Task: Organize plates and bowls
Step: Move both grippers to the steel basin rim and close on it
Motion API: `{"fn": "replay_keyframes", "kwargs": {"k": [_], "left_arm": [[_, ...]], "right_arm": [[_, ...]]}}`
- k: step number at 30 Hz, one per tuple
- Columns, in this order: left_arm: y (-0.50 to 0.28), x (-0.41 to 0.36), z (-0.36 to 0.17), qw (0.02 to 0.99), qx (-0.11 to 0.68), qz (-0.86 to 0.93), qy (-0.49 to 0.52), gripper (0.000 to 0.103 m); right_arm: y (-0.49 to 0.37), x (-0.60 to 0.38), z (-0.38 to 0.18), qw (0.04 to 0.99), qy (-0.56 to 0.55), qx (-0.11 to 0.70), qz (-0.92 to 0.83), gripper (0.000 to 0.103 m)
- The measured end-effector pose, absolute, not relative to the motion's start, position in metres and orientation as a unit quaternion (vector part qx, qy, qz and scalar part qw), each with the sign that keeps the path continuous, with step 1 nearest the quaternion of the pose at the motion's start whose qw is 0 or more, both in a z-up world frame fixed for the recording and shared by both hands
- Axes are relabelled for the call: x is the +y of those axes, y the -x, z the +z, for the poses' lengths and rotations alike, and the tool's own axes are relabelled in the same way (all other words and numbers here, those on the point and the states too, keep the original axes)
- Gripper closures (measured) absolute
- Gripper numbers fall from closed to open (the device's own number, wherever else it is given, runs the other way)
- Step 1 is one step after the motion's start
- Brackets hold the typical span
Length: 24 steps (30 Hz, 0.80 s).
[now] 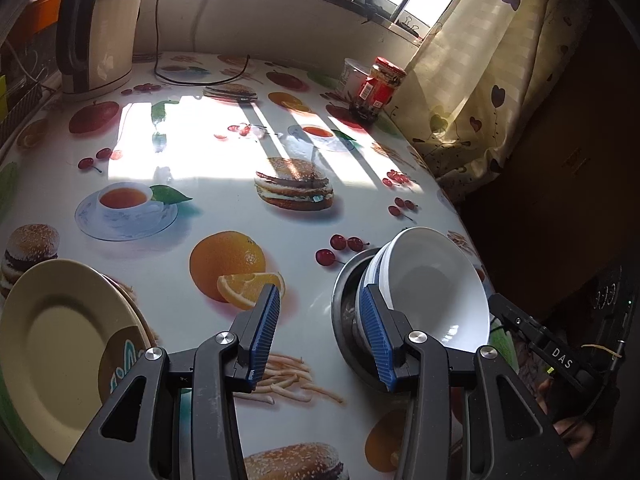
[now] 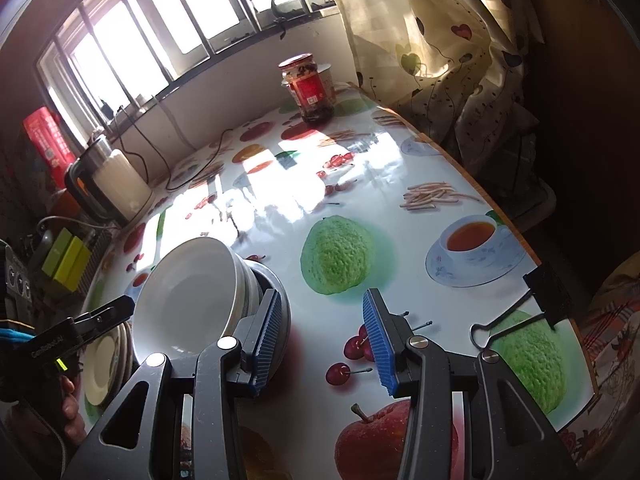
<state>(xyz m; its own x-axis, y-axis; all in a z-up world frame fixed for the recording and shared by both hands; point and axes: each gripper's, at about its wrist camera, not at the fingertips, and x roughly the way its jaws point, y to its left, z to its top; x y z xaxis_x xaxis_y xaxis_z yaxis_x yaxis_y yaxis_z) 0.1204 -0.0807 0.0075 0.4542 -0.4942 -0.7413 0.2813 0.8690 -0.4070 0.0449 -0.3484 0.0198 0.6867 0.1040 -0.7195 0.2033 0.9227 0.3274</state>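
A white bowl [image 1: 436,292] sits tilted on top of other white bowls inside a metal bowl [image 1: 346,300] near the table's right edge. A cream plate [image 1: 56,344] lies on another plate at the left. My left gripper [image 1: 324,340] is open and empty, between the plate and the bowl stack, its right finger next to the stack. In the right wrist view the white bowl [image 2: 192,300] and metal bowl [image 2: 280,312] sit left of my open, empty right gripper [image 2: 320,344], whose left finger is beside the stack. The cream plate [image 2: 100,364] lies behind.
The table has a fruit-and-burger print cloth [image 1: 224,208]. A kettle [image 1: 100,32] with a cord stands at the back left, a red-labelled jar [image 1: 376,88] and a tin at the back right. A curtain [image 1: 480,60] hangs past the table's right edge. A binder clip [image 2: 532,304] grips the table edge.
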Motion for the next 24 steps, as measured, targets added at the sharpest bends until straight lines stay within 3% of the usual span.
{"fn": "replay_keyframes", "kwargs": {"k": [18, 24], "left_arm": [[-0.125, -0.082, -0.029, 0.815, 0.510, -0.234, 0.145, 0.059], [-0.124, -0.084, -0.032, 0.813, 0.510, -0.241, 0.144, 0.060]], "right_arm": [[-0.051, -0.355, -0.018, 0.872, -0.249, 0.421, 0.015, 0.061], [-0.051, -0.353, -0.022, 0.868, -0.264, 0.418, 0.035, 0.066]]}}
